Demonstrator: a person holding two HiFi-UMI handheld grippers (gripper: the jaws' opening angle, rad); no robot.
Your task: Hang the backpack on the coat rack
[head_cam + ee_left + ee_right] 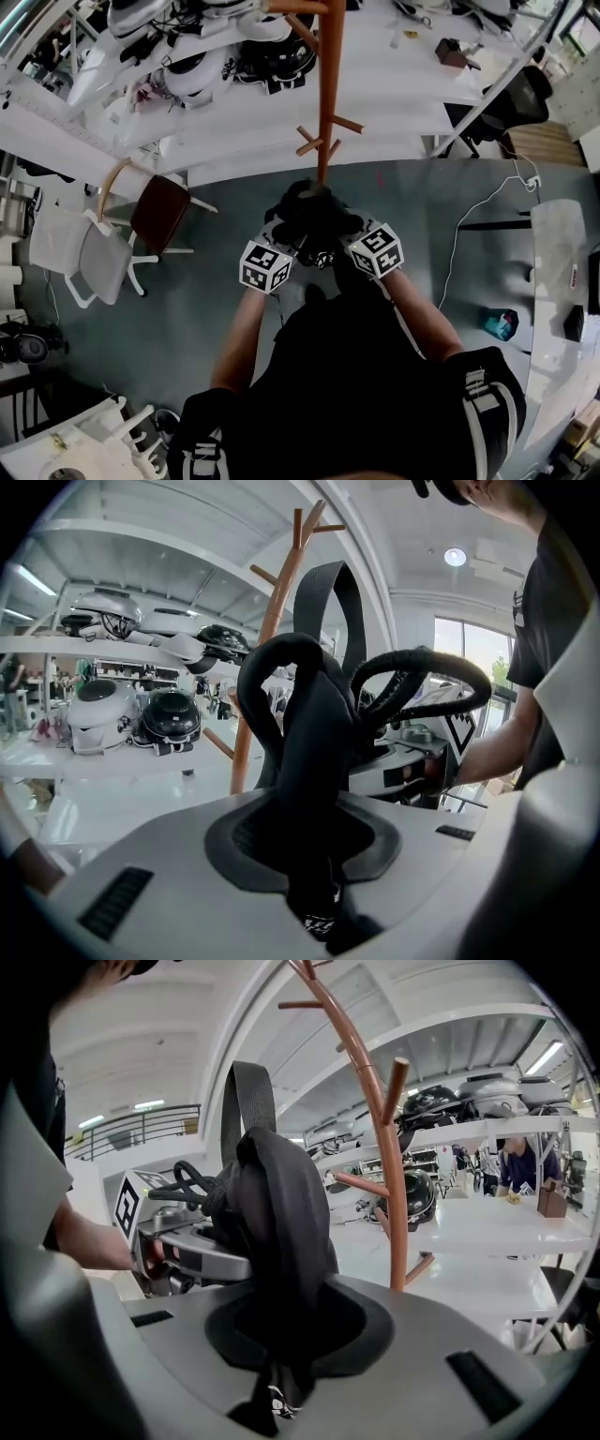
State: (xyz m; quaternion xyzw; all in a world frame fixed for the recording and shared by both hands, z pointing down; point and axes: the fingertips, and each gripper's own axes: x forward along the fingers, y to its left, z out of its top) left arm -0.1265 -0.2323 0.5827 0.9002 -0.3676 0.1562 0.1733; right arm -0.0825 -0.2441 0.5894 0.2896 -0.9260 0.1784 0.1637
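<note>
A black backpack (312, 217) hangs between both grippers, just in front of the brown wooden coat rack (327, 94). My left gripper (281, 246) is shut on one black shoulder strap (305, 752); the strap fills its jaws. My right gripper (349, 242) is shut on the other black strap (277, 1232). A webbing loop (248, 1096) stands up from the top of the backpack. The rack's pole (389, 1171) rises close behind the straps, with short pegs (397, 1080) sticking out. From the left gripper view the rack (267, 639) stands to the left behind the strap.
White shelves (234, 103) with several helmets (169, 716) run behind the rack. A brown chair (159, 214) and a white chair (80, 253) stand at the left. A white cable (469, 220) lies on the grey floor at the right.
</note>
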